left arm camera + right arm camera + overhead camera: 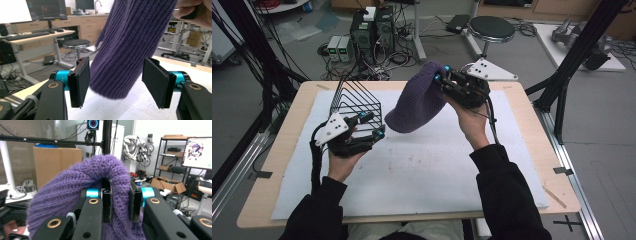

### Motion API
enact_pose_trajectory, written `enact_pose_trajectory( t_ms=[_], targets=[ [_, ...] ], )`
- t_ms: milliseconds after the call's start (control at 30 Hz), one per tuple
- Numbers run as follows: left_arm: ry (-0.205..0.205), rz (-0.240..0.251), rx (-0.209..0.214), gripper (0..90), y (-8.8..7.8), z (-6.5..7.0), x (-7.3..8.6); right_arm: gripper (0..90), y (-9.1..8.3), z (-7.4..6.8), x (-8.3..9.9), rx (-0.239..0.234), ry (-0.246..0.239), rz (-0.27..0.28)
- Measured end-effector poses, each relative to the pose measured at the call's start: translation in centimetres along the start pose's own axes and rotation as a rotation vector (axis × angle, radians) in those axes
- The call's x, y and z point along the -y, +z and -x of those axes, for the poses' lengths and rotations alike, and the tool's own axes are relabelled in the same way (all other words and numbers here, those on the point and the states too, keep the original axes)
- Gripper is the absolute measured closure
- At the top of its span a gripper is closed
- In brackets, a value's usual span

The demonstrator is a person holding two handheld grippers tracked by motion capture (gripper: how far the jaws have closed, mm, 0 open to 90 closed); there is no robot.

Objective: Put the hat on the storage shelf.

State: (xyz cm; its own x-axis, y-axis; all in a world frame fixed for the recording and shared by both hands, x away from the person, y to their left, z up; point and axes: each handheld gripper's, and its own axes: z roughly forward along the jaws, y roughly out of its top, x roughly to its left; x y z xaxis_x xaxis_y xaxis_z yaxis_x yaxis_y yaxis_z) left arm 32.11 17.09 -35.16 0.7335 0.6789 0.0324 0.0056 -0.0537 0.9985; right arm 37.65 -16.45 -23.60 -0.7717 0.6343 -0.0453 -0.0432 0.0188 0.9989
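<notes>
A purple knitted hat [419, 100] hangs in the air above the white mat, held up by my right gripper [441, 74], which is shut on a fold of its edge [120, 202]. In the left gripper view the hat [130, 45] dangles just beyond the open jaws, its lower end a little above the mat. My left gripper [372, 125] stands open at the left, close to the hat's lower edge, with nothing between its pads [81, 81]. A black wire basket [356, 100] lies tipped on its side right behind the left gripper.
A white mat [422, 165] covers most of the wooden table [287, 145]. Black frame posts [572, 60] stand at the table's right and left. On the floor beyond are a stool [491, 27] and computer boxes [372, 30].
</notes>
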Motion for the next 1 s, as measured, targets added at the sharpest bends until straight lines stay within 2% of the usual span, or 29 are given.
enact_pose_trajectory(
  t_ms=[167, 300, 367, 433, 467, 500, 567, 667, 767, 833, 933, 1000],
  targets=[
    [0.009, -0.023, 0.058, 39.1, 1.2, 0.3, -0.3, 78.6, 0.1, -0.3, 0.1, -0.020, 0.008, -0.001],
    [0.022, -0.046, 0.073, 38.5, 2.1, 0.6, -0.3, 78.5, 0.3, -0.7, 0.2, -0.037, 0.008, -0.008],
    [0.015, -0.062, 0.081, 40.1, 2.5, 0.5, -0.1, 78.5, 0.4, -0.8, 0.2, -0.051, 0.011, -0.011],
    [0.012, -0.064, 0.113, 51.1, 2.8, 0.5, 0.0, 78.4, 0.5, -0.9, 0.3, -0.066, 0.008, -0.017],
    [0.016, -0.068, 0.133, 59.9, 2.9, 0.5, 0.1, 78.3, 0.6, -1.0, 0.3, -0.072, 0.010, -0.020],
    [0.033, -0.073, 0.140, 73.0, 3.0, 0.6, 0.1, 78.3, 0.6, -1.1, 0.4, -0.076, 0.009, -0.026],
    [0.041, -0.091, 0.119, 80.9, 2.8, 0.6, 0.0, 78.1, 0.7, -1.1, 0.4, -0.071, -0.001, -0.039],
    [0.033, -0.086, 0.083, 83.7, 2.2, -0.2, -0.4, 78.0, 0.8, -0.7, 0.4, -0.040, -0.024, -0.072],
    [-0.010, -0.059, 0.031, 84.4, 1.1, -1.9, -0.9, 78.0, 0.6, 0.0, 0.2, -0.011, -0.050, -0.096],
    [-0.062, -0.031, -0.004, 84.5, 0.3, -3.2, -1.3, 77.9, 0.7, 0.1, 0.0, 0.005, -0.076, -0.114],
    [-0.098, 0.001, -0.044, 84.7, -0.6, -4.7, -2.0, 77.9, 1.1, -0.1, -0.3, 0.023, -0.124, -0.131],
    [-0.102, 0.006, -0.056, 84.8, -1.0, -5.2, -2.4, 77.9, 1.7, -0.2, -0.3, 0.026, -0.134, -0.133]
  ],
)
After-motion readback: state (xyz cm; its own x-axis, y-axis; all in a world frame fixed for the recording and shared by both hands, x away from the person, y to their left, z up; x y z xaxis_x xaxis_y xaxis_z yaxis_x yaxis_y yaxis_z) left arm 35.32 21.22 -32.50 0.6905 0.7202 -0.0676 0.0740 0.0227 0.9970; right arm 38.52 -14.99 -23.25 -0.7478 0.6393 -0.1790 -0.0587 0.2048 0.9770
